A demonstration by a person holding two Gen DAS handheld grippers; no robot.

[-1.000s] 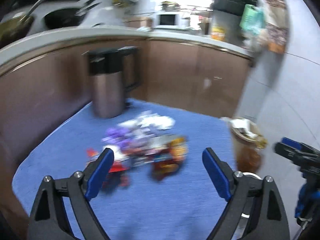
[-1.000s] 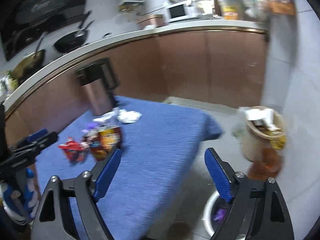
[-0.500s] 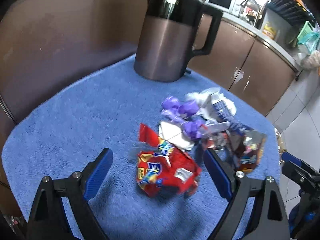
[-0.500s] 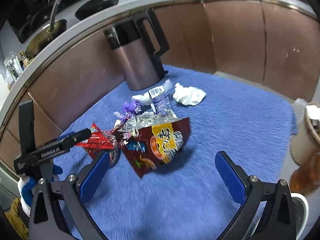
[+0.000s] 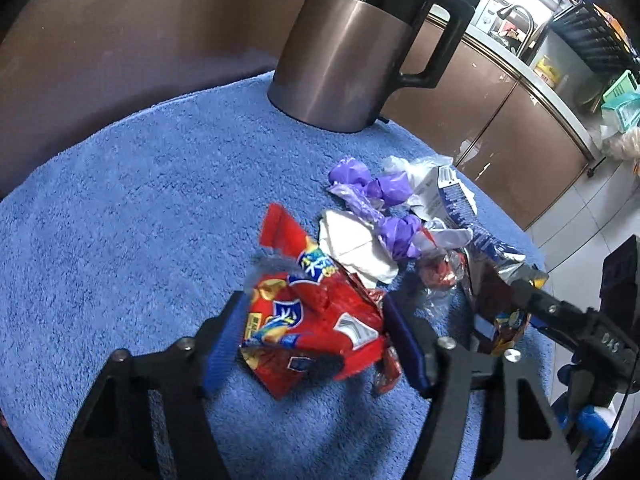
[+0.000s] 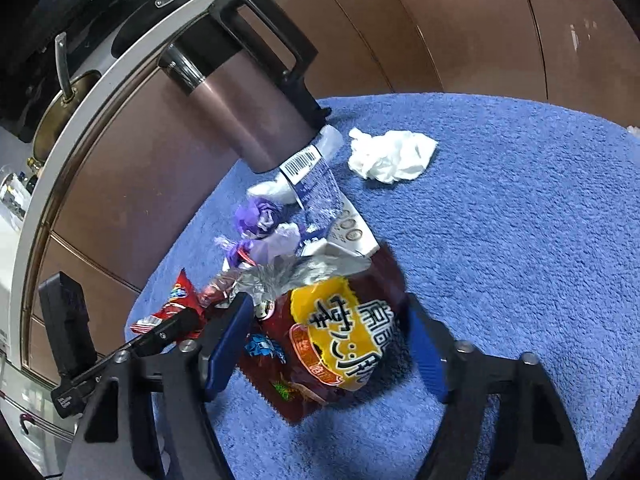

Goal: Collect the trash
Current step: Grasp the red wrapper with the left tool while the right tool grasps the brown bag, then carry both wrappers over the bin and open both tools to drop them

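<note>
Nothing had been collected yet as far as the views showed: the whole heap of trash lay on the blue towel (image 5: 120,208) covering the counter, in front of the brown kettle (image 5: 348,52). The left gripper (image 5: 314,332) had just been closing its fingers around the red snack bag (image 5: 316,320), whose crumpled sides met both blue pads, so it looked grasped though not lifted off the towel. The right gripper (image 6: 326,344) had likewise just been closing on the dark maroon bag with the yellow label (image 6: 340,340), which sat pinched between its fingers and also rested on the towel. Left behind in the heap were the purple wrappers (image 5: 380,200), a white paper piece (image 5: 356,248), a blue-and-white packet (image 6: 320,188), silver foil (image 6: 288,276) and, set apart, a crumpled white tissue (image 6: 392,156). No bin showed in either view, so both bags had to be carried off, and the rest fetched after
</note>
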